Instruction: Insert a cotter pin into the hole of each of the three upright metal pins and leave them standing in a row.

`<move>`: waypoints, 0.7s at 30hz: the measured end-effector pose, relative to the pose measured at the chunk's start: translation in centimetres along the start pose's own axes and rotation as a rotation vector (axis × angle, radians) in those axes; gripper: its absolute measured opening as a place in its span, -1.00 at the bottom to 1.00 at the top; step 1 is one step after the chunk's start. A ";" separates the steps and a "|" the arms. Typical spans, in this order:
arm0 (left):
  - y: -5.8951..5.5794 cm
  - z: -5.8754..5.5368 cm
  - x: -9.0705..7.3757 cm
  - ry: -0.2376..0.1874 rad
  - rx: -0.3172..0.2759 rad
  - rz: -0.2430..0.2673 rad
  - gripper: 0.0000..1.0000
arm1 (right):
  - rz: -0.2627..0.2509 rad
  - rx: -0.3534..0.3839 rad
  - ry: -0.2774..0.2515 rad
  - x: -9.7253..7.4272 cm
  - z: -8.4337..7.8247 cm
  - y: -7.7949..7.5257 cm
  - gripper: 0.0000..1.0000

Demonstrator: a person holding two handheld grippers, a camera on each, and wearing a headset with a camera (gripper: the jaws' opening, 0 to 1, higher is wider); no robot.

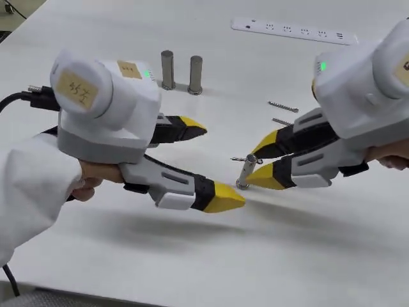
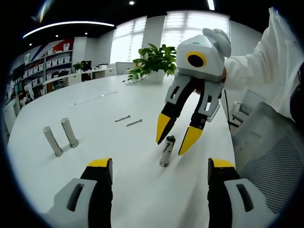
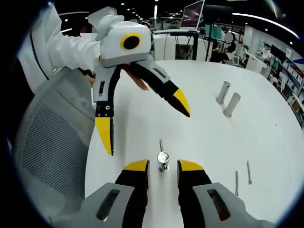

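The left gripper (image 1: 209,164) is held over the white table (image 1: 128,256). Its two yellow-tipped jaws are spread very wide, and there is nothing between them. A hand in a white sleeve (image 1: 29,188) holds it, and its tips point across at the right gripper (image 1: 251,166).

The right gripper comes in from the other side. Its jaws are open just a little. One metal peg (image 1: 246,171) stands on the table right between the two yellow tips. In the right gripper view there is a small gap on each side of the peg, so the jaws are around it but not squeezing it. A thin wire pin (image 3: 160,144) sticks out sideways near the top of this peg. I cannot tell if it goes all the way through.

Farther back on the table, a second metal peg (image 1: 167,69) and a third metal peg (image 1: 195,75) stand up straight, side by side, well apart from the first one. One loose wire pin (image 1: 283,107) lies flat on the table near the right gripper, and another loose wire pin (image 1: 281,121) lies just beside it. A long white power strip (image 1: 291,29) lies at the far side of the table.
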State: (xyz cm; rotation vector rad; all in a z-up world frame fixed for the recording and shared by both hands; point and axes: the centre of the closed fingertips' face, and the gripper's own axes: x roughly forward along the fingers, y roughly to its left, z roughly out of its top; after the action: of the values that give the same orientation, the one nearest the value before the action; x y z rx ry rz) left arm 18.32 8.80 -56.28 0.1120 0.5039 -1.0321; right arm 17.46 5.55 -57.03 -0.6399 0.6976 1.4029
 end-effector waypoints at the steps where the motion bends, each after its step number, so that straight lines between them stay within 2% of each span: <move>1: 0.1 0.0 -0.1 -0.006 -0.019 0.007 0.66 | -0.003 0.005 0.002 0.1 -0.1 -0.1 -0.63; 4: 0.1 0.2 -0.4 -0.028 -0.036 0.009 0.76 | 0.002 0.010 0.007 0.4 -0.2 0.0 -0.64; 7: -0.2 -0.1 -0.5 -0.011 -0.046 0.002 0.97 | 0.002 0.012 0.013 0.6 -0.2 0.1 -0.65; 13: -1.2 0.0 -0.4 -0.011 -0.045 -0.026 0.97 | 0.005 0.016 0.018 1.0 -0.3 0.2 -0.70; 16: -1.6 -0.1 -0.4 -0.001 -0.036 -0.038 0.97 | -0.002 0.018 0.016 1.1 -0.2 0.0 -0.78; 17: -1.7 0.0 -0.5 0.000 -0.035 -0.040 0.97 | -0.012 0.031 0.018 1.2 -0.3 -0.2 -0.81; 21: -1.7 1.0 -0.8 -0.026 -0.030 -0.035 0.97 | 0.005 0.058 0.011 1.3 -0.4 -0.2 -0.91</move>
State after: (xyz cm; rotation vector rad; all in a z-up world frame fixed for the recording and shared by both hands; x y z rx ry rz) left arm 16.93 8.26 -54.82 0.0632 0.4996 -1.0581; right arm 17.65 6.11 -58.27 -0.6013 0.7467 1.3801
